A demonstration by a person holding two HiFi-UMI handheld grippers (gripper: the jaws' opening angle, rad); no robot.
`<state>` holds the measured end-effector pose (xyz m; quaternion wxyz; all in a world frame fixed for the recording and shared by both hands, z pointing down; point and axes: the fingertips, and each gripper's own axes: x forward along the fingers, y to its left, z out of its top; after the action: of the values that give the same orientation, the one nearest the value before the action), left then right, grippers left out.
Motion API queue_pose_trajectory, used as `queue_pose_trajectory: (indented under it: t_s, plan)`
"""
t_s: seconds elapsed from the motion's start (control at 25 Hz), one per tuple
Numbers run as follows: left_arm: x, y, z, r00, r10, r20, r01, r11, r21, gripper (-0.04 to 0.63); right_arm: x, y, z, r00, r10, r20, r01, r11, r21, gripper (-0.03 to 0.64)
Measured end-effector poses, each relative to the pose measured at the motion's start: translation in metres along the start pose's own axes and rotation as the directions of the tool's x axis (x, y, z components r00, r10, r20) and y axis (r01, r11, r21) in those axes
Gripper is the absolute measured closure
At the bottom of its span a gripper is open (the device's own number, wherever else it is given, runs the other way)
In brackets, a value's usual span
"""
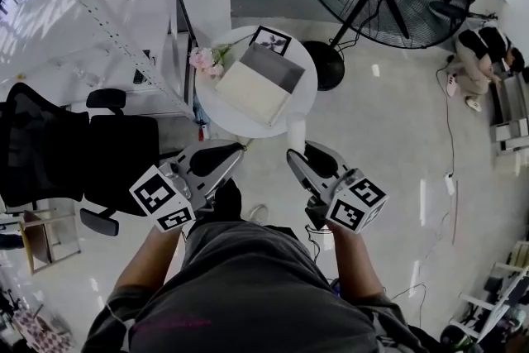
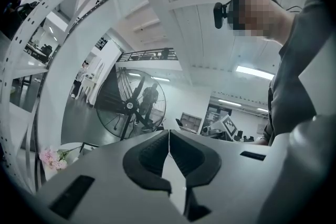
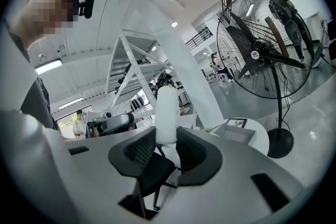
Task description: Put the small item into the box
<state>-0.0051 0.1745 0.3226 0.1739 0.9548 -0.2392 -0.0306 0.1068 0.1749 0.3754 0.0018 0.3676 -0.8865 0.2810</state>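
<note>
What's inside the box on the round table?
The box shows only bare grey interior, no item visible. Its near wall covers part of its bottom, so that strip can't be checked.

Both forearms extended toward the round table [image 1: 307, 99]. The left gripper [image 1: 236, 151]: jaws together, empty. The right gripper [image 1: 295, 157]: clamped on a white cylinder [image 1: 296, 135].

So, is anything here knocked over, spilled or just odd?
Nothing stands out. The open box sits flat on the round table, with flowers and a frame beside it. The right tool grips a white cylinder; the left tool is shut and empty.
</note>
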Motion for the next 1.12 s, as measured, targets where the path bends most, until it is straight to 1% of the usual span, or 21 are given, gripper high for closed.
queue_pose_trajectory:
  t_s: [0.52,0.76,1.12]
  plan:
    - [0.025,0.129,0.040,0.999,-0.041,-0.014,0.040,0.999,-0.024,0.574,0.109,-0.050,0.048,0.998,-0.055,-0.013,0.055,0.998,0.008,0.489]
    - [0.026,0.176,0.059,0.998,-0.059,-0.013,0.059,0.998,-0.028,0.574,0.151,-0.060,0.070,0.997,-0.083,-0.006,0.083,0.997,0.007,0.491]
    - [0.032,0.232,0.082,0.995,-0.093,-0.018,0.093,0.995,-0.031,0.574,0.199,-0.074,0.096,0.992,-0.126,0.009,0.126,0.992,0.011,0.490]
